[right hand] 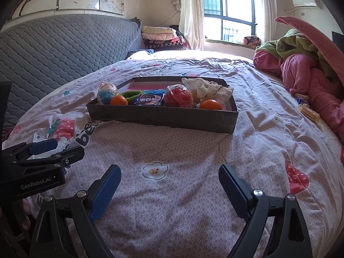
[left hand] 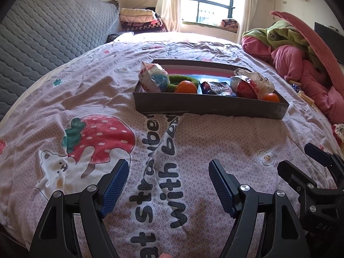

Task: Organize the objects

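Note:
A shallow dark cardboard box sits in the middle of the bed. Inside lie two oranges, a red wrapped ball, a blue-and-white wrapped ball, a dark snack packet, a green fuzzy ring and a crumpled white cloth. My left gripper is open and empty over the bedspread, well short of the box. My right gripper is likewise open and empty, beside the left one.
A pile of pink and green bedding fills the right side of the bed. Small snack packets lie beside it. A grey quilted headboard runs along the left. Folded blankets are stacked by the window.

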Demonstrator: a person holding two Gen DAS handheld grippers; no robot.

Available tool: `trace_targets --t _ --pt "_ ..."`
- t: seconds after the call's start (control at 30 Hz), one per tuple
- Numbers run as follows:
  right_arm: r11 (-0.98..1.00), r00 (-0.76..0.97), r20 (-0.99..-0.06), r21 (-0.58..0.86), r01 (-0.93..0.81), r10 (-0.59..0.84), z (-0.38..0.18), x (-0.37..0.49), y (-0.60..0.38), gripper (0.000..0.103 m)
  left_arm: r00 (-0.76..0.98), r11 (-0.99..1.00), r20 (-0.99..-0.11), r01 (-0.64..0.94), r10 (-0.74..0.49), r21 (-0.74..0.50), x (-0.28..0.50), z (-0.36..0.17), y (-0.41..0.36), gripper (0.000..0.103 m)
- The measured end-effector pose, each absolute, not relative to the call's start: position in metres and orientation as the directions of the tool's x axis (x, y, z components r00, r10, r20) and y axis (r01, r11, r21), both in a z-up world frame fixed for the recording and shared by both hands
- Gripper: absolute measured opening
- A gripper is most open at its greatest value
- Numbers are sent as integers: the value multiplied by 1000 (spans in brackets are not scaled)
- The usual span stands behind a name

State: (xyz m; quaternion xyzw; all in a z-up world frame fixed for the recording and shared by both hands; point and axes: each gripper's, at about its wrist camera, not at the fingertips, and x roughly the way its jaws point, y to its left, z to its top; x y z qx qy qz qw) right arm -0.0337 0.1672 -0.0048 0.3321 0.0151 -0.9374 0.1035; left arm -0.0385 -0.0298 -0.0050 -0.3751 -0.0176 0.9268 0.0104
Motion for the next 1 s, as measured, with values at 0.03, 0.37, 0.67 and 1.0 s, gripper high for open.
trace_targets --t 0.03,0.37,0.67,1.0 --pt "-978 -754 -629 47 204 -187 -6 -35 168 92 -720 -999 -693 -11 41 -48 -38 -5 -29 78" --pt "-978 -714 -673 81 190 -194 -12 -41 169 92 -707 -999 -706 -20 40 -37 -40 -8 -18 78" --pt "-979 -704 -686 69 190 -185 -15 -42 170 92 -683 -999 -729 -10 38 -42 -47 -15 -14 78" --pt "-980 -702 -689 68 184 -180 -16 -41 174 92 -677 -999 -735 -29 41 -30 -47 -18 -5 78"
